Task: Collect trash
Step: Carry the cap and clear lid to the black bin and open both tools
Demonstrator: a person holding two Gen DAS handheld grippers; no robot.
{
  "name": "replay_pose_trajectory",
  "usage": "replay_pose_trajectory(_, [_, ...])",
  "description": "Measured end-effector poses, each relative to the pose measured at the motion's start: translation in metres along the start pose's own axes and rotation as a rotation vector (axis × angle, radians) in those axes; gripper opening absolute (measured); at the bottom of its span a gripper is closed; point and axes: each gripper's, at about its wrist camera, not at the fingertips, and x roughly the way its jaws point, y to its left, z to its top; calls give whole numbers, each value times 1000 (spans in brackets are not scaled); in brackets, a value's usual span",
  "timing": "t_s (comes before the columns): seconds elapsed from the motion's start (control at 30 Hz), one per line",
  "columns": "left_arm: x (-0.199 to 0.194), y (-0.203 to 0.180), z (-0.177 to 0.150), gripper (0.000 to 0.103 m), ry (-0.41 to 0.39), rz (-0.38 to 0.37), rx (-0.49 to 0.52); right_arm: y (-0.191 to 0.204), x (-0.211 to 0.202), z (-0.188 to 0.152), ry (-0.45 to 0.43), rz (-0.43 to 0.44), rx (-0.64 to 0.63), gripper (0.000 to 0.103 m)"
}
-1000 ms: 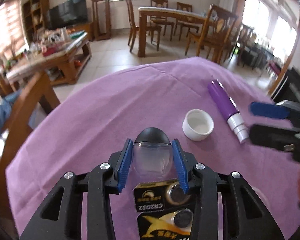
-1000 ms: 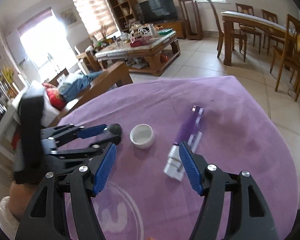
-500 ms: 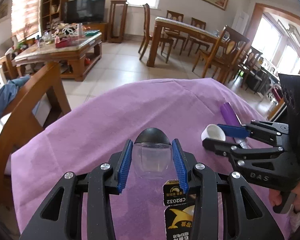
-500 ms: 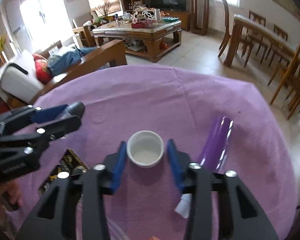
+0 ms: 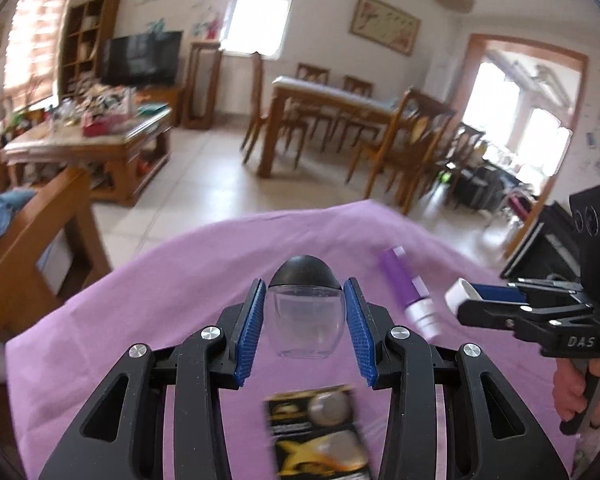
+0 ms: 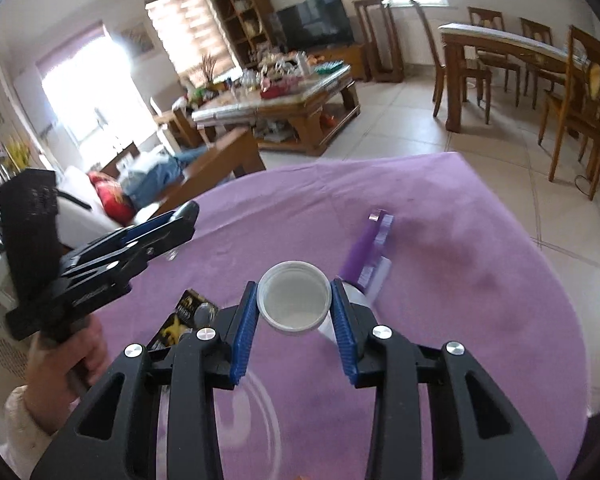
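My left gripper (image 5: 305, 300) is shut on a clear small bottle with a black dome cap (image 5: 304, 316), held above the purple tablecloth (image 5: 172, 312). My right gripper (image 6: 294, 304) is shut on a white plastic cap (image 6: 294, 300), lifted off the cloth; it shows at the right of the left wrist view (image 5: 460, 294). A purple tube with a white end (image 6: 366, 248) lies on the cloth beyond the cap, also in the left wrist view (image 5: 406, 292). A black and gold button battery card (image 5: 318, 432) lies on the cloth under my left gripper, also seen from the right (image 6: 184, 316).
The round table's far edge (image 6: 380, 160) drops to a tiled floor. A wooden chair back (image 5: 40, 240) stands at the table's left. A coffee table (image 6: 276, 108) and a dining table with chairs (image 6: 512, 64) stand farther off.
My right gripper closed on the white cap and lifted it. My left gripper rose with the bottle and tilted up, so more of the room shows.
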Motion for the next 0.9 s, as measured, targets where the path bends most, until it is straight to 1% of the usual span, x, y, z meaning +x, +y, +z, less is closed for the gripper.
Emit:
replay_pose_trajectory(0.1, [-4,-22,1,40,-28,-49,21,-16,-30,-12,-32,-9,32,35])
replay_pose_trajectory(0.17, [-8,-45,3,40,-43,-91,46,-27,-49,-20,-55,-31,48,35])
replay_pose_trajectory(0.27, [-10,-82,0,40,-36,-170,63,-44,-78,-31,-90,-69,73,35])
replay_pose_trajectory(0.37, [-10,-129,-2,40,-21,-254,95,-65,-105,-43,-128,-97,112,35])
replay_pose_trajectory(0.4, [-10,-141,-4,40,-19,-271,108,-73,-116,-47,-146,-108,129,35])
replay_pose_trajectory(0.5, [-5,-193,-10,40,5,-339,165,-93,-144,-62,-194,-144,172,35])
replay_pose_trajectory(0.67, [12,-288,-26,40,58,-453,251,-140,-188,-92,-263,-201,269,35])
replay_pose_trajectory(0.7, [15,-302,-30,40,67,-469,262,-150,-195,-97,-274,-209,287,35])
replay_pose_trajectory(0.8, [30,-361,-45,40,105,-526,319,-181,-218,-113,-311,-244,351,35])
replay_pose_trajectory(0.9, [46,-402,-62,40,137,-560,355,-212,-241,-134,-341,-277,415,35])
